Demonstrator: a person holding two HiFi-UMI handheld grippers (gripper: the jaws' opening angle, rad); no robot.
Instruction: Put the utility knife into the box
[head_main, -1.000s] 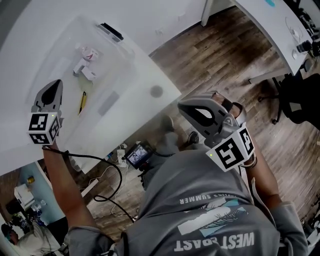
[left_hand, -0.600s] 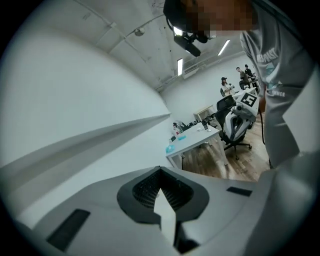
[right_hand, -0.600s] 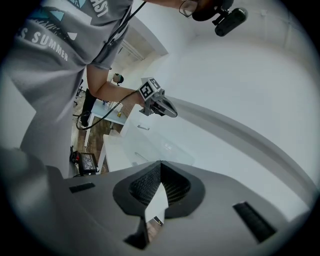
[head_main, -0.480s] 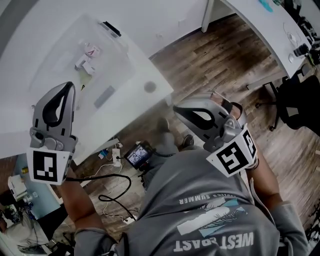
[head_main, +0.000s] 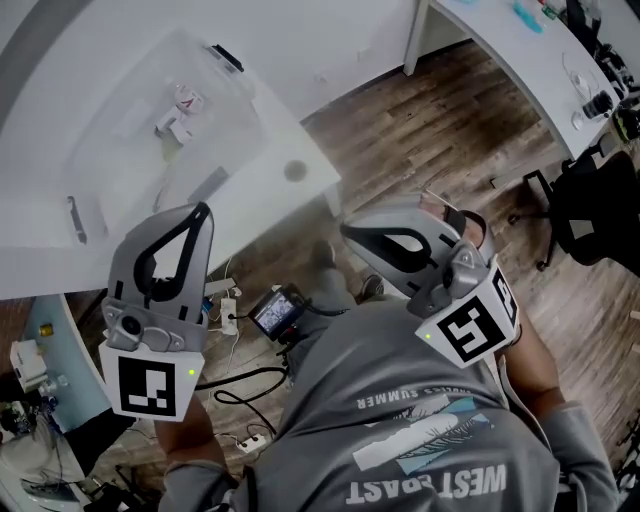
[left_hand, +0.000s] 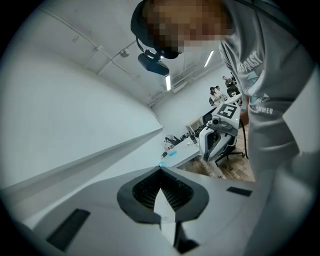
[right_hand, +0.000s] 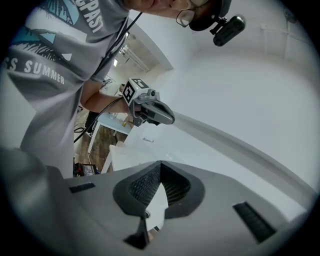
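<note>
Jaws on both grippers are closed with nothing between them. At lower left of the head view, the left gripper (head_main: 198, 212) hangs over the near edge of the table (head_main: 270, 190), its tip pointing up toward the box (head_main: 110, 150). The clear box fills the upper left. A faint yellowish sliver inside it, just above that tip, is probably the knife (head_main: 165, 188), lying below some small white items (head_main: 175, 115). It is too dim to be sure. At centre right, the right gripper (head_main: 348, 232) hovers over the floor, well apart from the table. The placing looks finished, I judge. Doing this step well means checking the knife sits wholly inside the walls and keeping both grippers from nudging the box.
</note>
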